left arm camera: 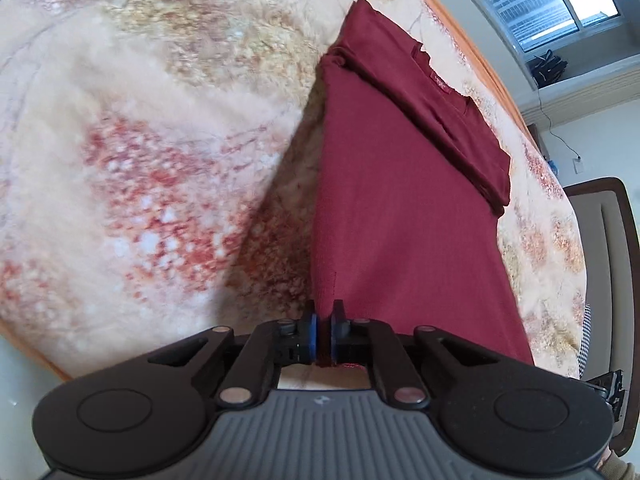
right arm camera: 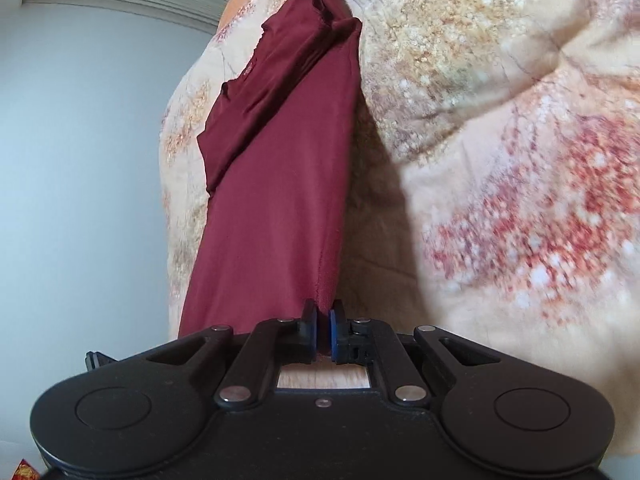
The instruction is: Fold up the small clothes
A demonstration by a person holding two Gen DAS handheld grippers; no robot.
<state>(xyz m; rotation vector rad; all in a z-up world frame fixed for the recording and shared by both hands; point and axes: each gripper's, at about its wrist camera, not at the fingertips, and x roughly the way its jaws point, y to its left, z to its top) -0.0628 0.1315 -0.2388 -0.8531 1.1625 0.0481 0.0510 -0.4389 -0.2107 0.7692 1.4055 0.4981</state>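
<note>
- While both grippers sit at the near hem of the maroon T-shirt [left arm camera: 400,220], the cloth runs taut from them toward the far end of the bed.
- Left gripper [left arm camera: 324,338]: blue-padded fingers [left arm camera: 312,338] pressed together, pinching the shirt's near left edge; a bit of fabric shows below the pads.
- Right gripper [right arm camera: 323,334]: fingers [right arm camera: 333,336] likewise closed on the near right edge of the maroon T-shirt [right arm camera: 276,200], hem caught between the pads.
- Shirt position: near end lifted off the floral blanket [left arm camera: 140,160], with shadow beneath the raised edge; far end lies on the blanket.
- Far end: sleeves folded inward over the body; collar with a small red neck label [left arm camera: 439,82] faces up, near the blanket's far edge.
- Blanket: cream with red and tan blossom print, fuzzy surface, orange border.
- Surroundings: window [left arm camera: 548,0] at far right in the left wrist view; chair back [left arm camera: 608,280] at right; pale wall [right arm camera: 80,160] at left in the right wrist view.
</note>
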